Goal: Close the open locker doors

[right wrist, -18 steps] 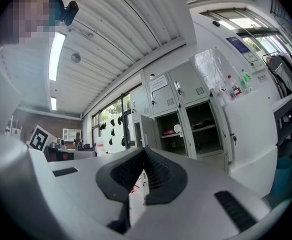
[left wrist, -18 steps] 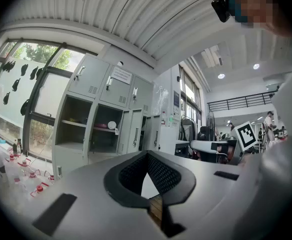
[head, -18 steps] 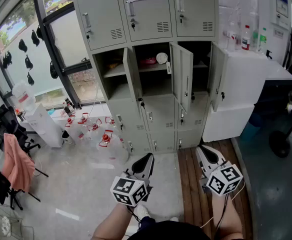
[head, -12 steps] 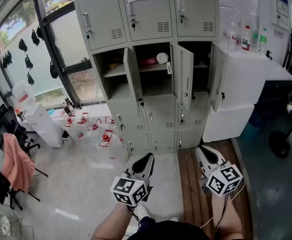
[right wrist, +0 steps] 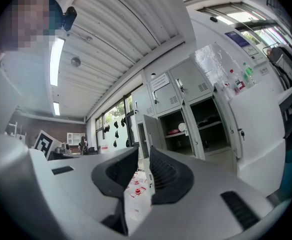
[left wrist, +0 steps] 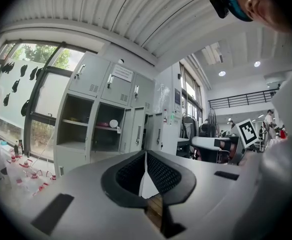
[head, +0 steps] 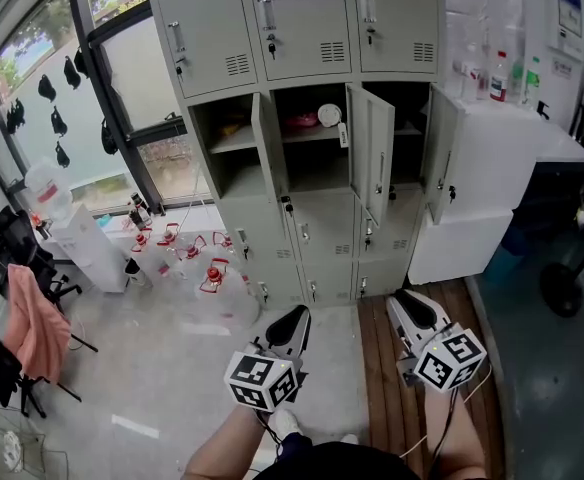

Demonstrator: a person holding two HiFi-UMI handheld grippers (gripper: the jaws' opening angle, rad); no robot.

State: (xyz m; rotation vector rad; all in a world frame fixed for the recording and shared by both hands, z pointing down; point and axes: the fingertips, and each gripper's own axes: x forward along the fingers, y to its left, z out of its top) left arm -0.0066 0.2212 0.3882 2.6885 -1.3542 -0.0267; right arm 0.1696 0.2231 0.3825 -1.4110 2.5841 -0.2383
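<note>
before lockers (head: 324, 226), left hand-held gripper (head: 295, 315) shut

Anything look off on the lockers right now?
Yes. Three middle-row doors hang open: the left door, middle door and right door. The top and lower rows of the lockers are shut. A pink item sits exposed in the middle compartment. Nothing looks spilled or damaged.
</note>
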